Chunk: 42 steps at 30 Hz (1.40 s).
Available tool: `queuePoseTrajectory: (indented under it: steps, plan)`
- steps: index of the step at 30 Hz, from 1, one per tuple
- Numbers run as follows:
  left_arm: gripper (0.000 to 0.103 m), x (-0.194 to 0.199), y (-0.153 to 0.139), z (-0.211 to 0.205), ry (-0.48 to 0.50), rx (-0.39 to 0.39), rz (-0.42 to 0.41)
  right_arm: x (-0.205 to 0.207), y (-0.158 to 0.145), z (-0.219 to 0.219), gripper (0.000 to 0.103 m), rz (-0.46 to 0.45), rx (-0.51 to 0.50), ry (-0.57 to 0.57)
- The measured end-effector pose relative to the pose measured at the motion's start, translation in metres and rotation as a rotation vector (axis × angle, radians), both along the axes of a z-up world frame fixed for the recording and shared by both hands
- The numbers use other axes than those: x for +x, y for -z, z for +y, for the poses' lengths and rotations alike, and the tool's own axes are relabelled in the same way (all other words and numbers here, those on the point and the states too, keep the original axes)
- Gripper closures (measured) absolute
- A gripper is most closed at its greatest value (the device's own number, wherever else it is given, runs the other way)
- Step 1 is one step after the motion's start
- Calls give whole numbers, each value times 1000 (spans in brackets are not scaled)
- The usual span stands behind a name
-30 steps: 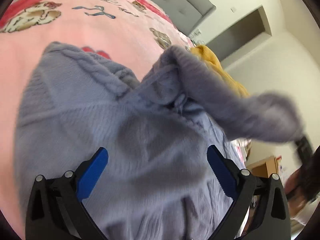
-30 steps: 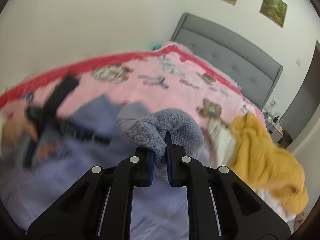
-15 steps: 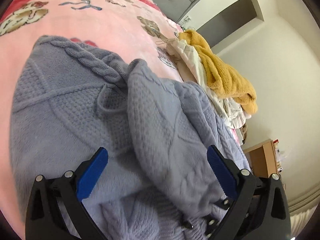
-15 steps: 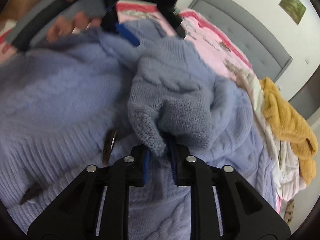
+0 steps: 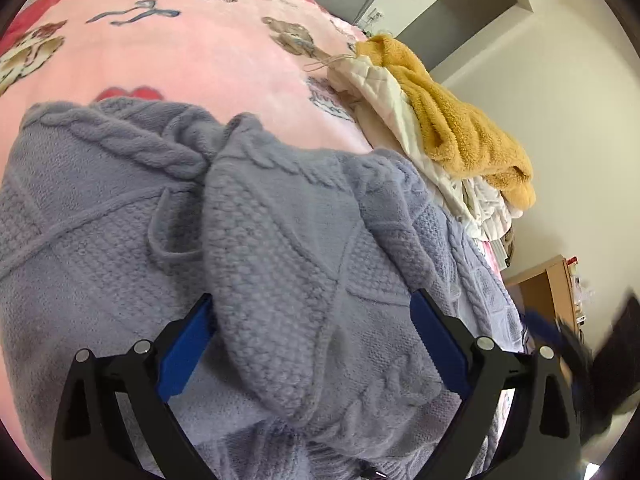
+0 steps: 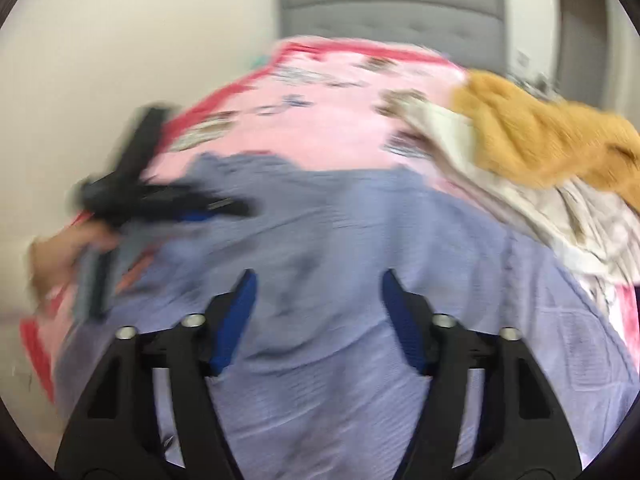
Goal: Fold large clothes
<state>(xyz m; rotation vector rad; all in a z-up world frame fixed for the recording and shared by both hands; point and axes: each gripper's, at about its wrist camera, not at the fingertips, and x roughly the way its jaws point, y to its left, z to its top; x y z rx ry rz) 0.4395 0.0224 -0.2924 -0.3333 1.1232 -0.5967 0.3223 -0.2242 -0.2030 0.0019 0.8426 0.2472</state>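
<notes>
Sweater (image 5: 280, 248) flat, sleeve folded lengthwise across it; left tool (image 5: 312, 344), right tool (image 6: 318, 320) agape

A big pink blanket (image 5: 208, 52) covers the bed, with little bears, bows and a red edge on it. At the far end of the bed stands a gray padded headboard (image 6: 392, 12). On the right side of the bed lies a pile of clothes: a fuzzy yellow one (image 5: 452, 120) on top of a white quilted one (image 5: 380, 92). Near the right wall there is a brown wooden cupboard (image 5: 548, 288). The walls (image 5: 560, 120) are plain and pale.
</notes>
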Motion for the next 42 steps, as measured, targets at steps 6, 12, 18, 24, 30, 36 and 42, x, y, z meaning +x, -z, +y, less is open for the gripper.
queuePoseTrajectory:
  steps: [6,12,18,24,30,36,42]
  plan:
    - [9,-4,16,-1,-66,-26,90,50,34,-30,48,116,54,125]
    - [32,-1,24,1,-123,-13,66,76,73,-30,53,198,66,137]
    - [84,3,37,16,-238,-8,76,90,90,-32,98,246,169,158]
    - [95,6,22,17,-203,-21,0,87,65,-32,98,172,165,115]
    - [97,11,2,42,-252,-59,-62,74,8,-37,98,61,67,97]
    - [97,17,35,60,-259,-60,56,66,40,-48,98,193,29,124]
    - [83,7,36,54,-182,-60,36,54,83,-41,80,249,6,118]
